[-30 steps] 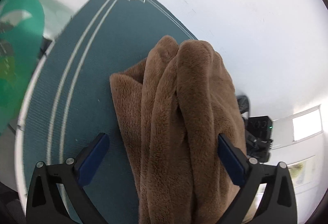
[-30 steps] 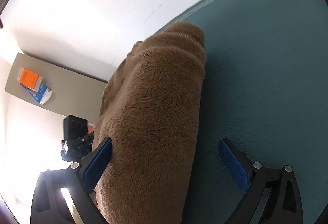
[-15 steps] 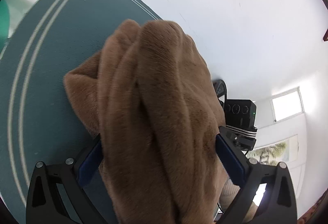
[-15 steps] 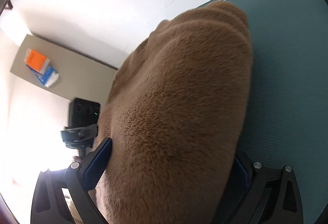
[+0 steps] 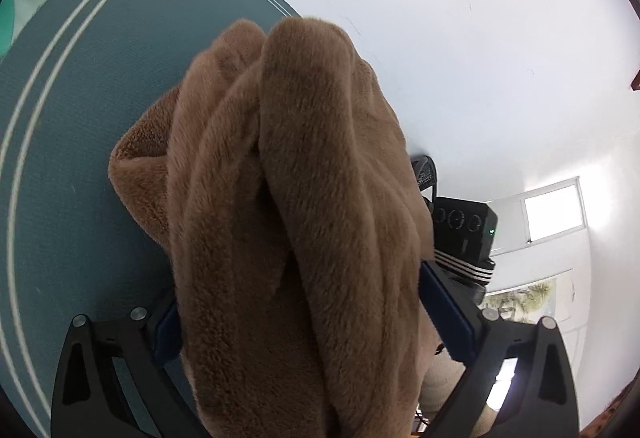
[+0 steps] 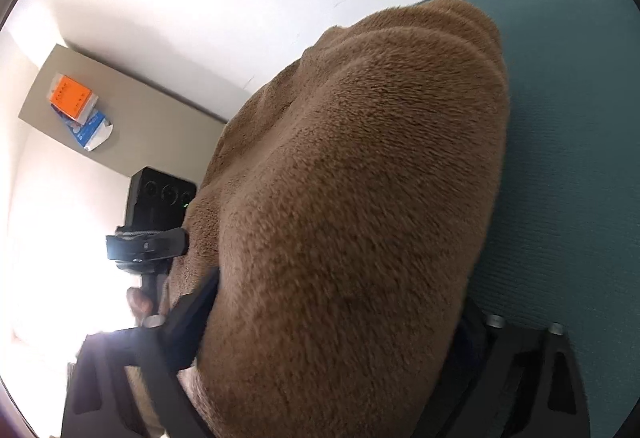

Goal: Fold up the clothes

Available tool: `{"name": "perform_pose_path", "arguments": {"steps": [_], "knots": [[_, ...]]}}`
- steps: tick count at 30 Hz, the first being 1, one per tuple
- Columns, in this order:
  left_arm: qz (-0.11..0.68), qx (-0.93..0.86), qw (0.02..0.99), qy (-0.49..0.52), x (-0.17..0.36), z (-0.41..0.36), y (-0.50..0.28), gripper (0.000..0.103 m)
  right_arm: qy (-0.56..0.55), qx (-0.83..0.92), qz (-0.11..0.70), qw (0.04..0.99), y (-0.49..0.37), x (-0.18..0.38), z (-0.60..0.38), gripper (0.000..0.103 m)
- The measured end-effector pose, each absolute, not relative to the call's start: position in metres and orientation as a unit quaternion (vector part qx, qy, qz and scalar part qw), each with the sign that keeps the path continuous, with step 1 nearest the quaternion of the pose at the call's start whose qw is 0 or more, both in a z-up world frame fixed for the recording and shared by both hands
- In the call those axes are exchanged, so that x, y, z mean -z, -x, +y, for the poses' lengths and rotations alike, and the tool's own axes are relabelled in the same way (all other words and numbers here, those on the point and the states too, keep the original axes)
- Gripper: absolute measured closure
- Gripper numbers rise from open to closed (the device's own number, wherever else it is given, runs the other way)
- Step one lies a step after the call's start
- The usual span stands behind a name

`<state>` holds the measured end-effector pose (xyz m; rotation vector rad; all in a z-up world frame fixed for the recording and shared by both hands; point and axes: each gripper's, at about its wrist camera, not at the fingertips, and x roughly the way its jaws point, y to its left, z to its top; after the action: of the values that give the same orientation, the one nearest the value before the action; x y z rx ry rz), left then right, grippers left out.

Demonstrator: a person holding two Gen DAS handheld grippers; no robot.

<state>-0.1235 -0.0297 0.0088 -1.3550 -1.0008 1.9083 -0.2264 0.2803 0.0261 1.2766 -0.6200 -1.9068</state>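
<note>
Both grippers, left gripper (image 5: pixel 300 322) and right gripper (image 6: pixel 332 318), straddle one bulky brown fleece garment (image 5: pixel 288 197) lying lengthwise ahead over the teal mat (image 5: pixel 80 157); right jaws are closing, left pads touching it.

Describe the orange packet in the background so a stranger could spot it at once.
Look in the right wrist view, left of the brown fleece garment, at the beige board on the white wall. The orange packet sits near the board's upper left end, overlapping a blue and white packet. It is the only bright orange thing in view.
</note>
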Motion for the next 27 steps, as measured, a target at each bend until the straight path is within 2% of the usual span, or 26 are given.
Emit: {"name": "perform_pose_path", "arguments": {"steps": [2,7,13,22,27], "knots": [[-0.377,-0.716,0.296,0.507,-0.011,-0.017,0.12,0.007,-0.485,0.747,-0.261,0.371,0.222,-0.029,0.285,0.037],[-0.38,-0.711,0.314,0.501,-0.027,0.008,0.111,0.011,-0.454,0.781,-0.232,0.36,0.195,-0.059,0.287,0.046],[-0.366,-0.698,0.351,0.505,-0.052,0.066,0.096,0.022,-0.414,0.822,-0.197,0.337,0.148,-0.106,0.313,0.047],[-0.291,-0.674,0.437,0.52,-0.104,0.232,0.068,0.022,-0.368,0.862,-0.212,0.275,0.045,-0.158,0.436,0.047],[-0.276,-0.642,0.466,0.543,-0.097,0.326,0.059,0.022,-0.365,0.874,-0.228,0.224,-0.005,-0.164,0.505,0.046]]}}
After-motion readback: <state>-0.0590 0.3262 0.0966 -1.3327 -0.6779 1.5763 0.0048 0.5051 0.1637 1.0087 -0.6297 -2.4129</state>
